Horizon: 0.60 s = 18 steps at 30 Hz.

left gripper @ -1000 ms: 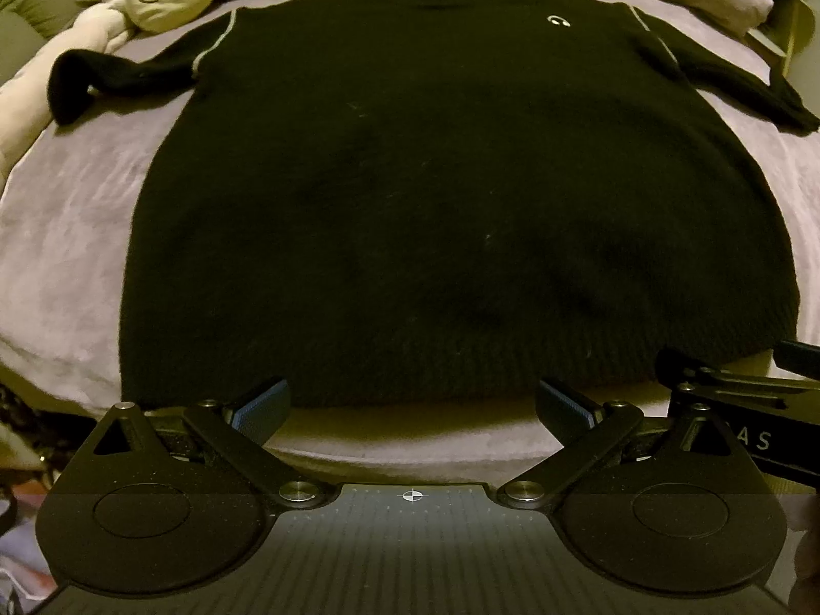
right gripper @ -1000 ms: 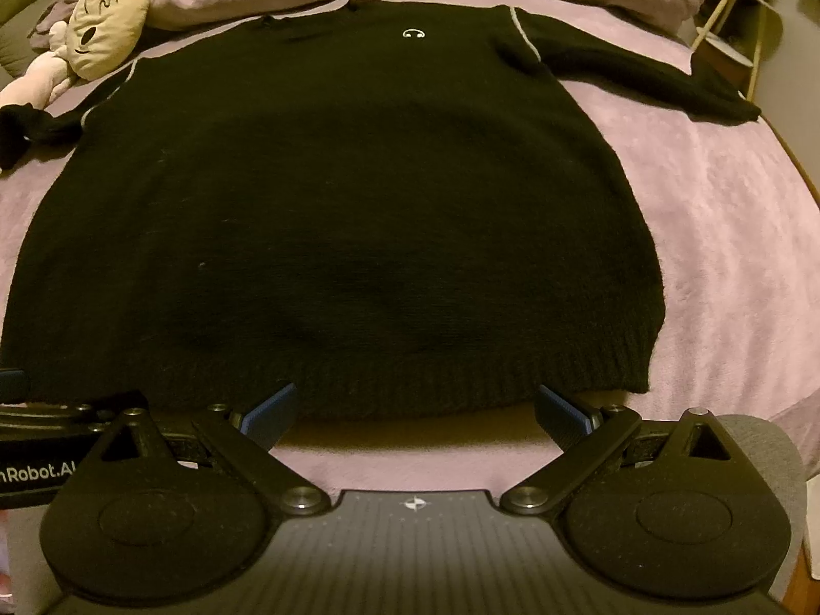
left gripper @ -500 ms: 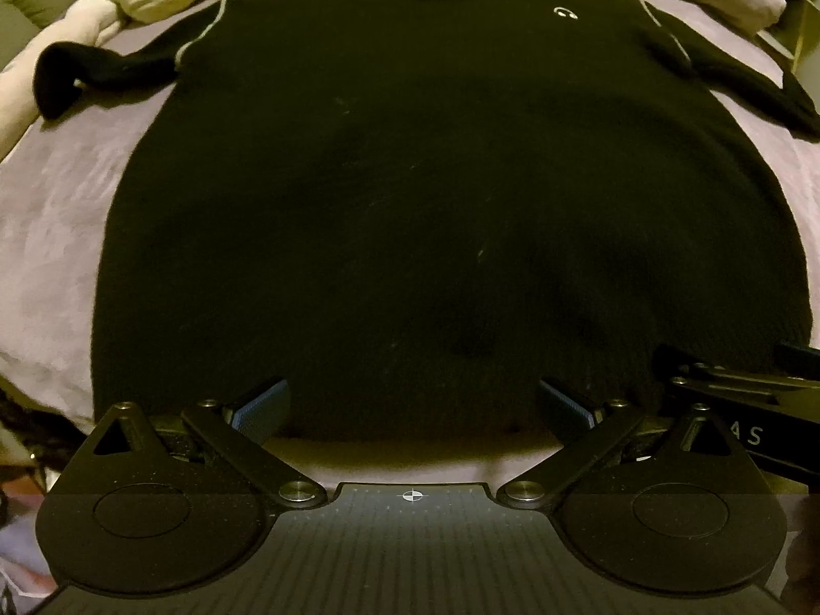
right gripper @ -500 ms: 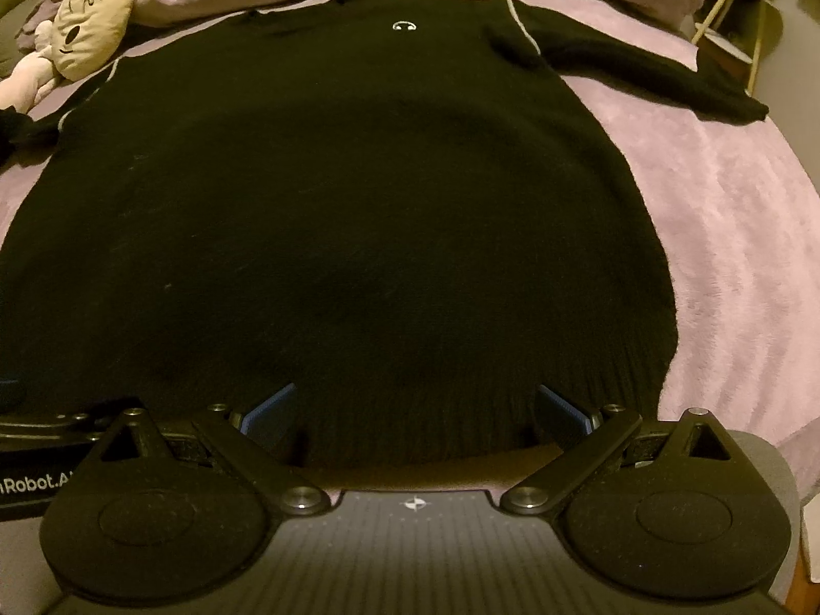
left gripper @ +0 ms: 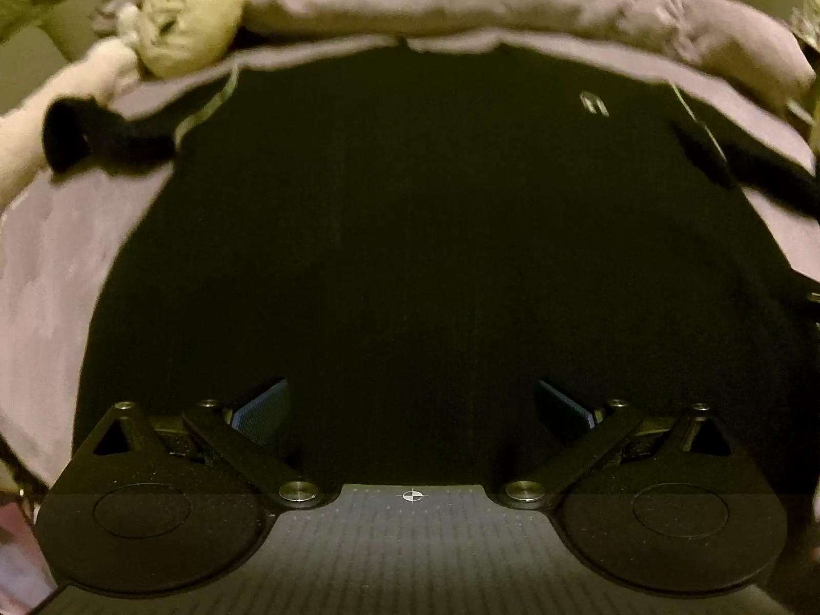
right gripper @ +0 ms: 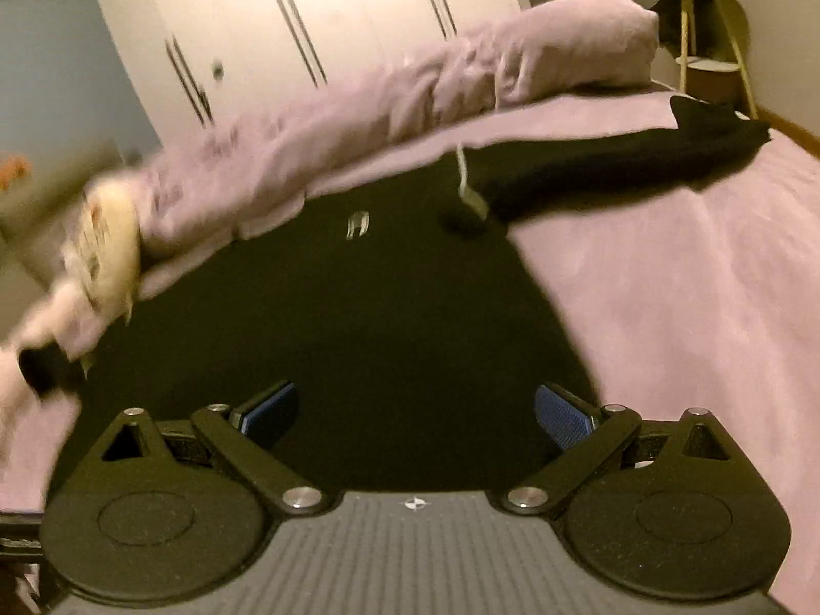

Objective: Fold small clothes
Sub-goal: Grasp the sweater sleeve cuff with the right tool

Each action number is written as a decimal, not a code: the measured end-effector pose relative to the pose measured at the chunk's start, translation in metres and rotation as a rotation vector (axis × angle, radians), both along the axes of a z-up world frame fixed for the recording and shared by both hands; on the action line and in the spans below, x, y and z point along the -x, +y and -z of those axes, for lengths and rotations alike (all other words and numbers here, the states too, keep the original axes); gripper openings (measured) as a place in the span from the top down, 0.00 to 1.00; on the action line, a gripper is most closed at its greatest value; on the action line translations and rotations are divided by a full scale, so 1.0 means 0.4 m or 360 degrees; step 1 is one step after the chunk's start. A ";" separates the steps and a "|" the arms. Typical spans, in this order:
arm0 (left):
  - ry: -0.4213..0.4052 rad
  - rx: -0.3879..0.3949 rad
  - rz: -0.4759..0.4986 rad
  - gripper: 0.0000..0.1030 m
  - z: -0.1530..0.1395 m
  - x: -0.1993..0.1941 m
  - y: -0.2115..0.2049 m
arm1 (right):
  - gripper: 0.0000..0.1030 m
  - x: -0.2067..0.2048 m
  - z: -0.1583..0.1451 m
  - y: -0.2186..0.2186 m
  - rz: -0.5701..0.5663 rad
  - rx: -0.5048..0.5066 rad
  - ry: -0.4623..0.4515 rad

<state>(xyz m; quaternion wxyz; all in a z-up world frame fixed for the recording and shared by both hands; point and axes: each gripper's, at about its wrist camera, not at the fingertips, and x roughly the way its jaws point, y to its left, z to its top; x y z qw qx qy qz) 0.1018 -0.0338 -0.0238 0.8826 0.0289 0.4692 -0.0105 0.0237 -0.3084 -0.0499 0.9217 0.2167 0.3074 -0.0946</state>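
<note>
Both wrist views low, close, facing sweater (left gripper: 410, 236), right tilted

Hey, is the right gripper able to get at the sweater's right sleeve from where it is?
Probably yes: the right gripper is open over the sweater, and the sleeve lies flat on the bed, nothing between.

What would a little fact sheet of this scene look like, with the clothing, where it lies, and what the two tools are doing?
garment: black sweater, spread flat, front up, small white logo on the chest
sleeves: both stretched out sideways; right sleeve lies on the cover
surface: bed with purple cover
nearby: plush toy at the head of the bed, rumpled duvet behind the collar
left tool: open, above the sweater's lower part, holding nothing
right tool: open, holding nothing
folding: not yet begun
</note>
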 end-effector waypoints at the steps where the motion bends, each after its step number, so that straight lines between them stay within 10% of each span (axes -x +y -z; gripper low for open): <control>1: -0.0034 -0.0010 -0.0016 0.00 0.004 -0.019 -0.008 | 0.04 -0.015 0.008 -0.035 0.0016 -0.0025 0.0009; 11: -0.0100 -0.0003 -0.0029 0.00 0.075 -0.165 -0.075 | 0.04 -0.066 0.109 -0.285 0.0184 -0.0472 0.0017; 18: -0.0039 0.0062 -0.0009 0.00 0.132 -0.194 -0.055 | 0.13 -0.102 0.042 -0.555 0.0544 -0.0330 -0.0221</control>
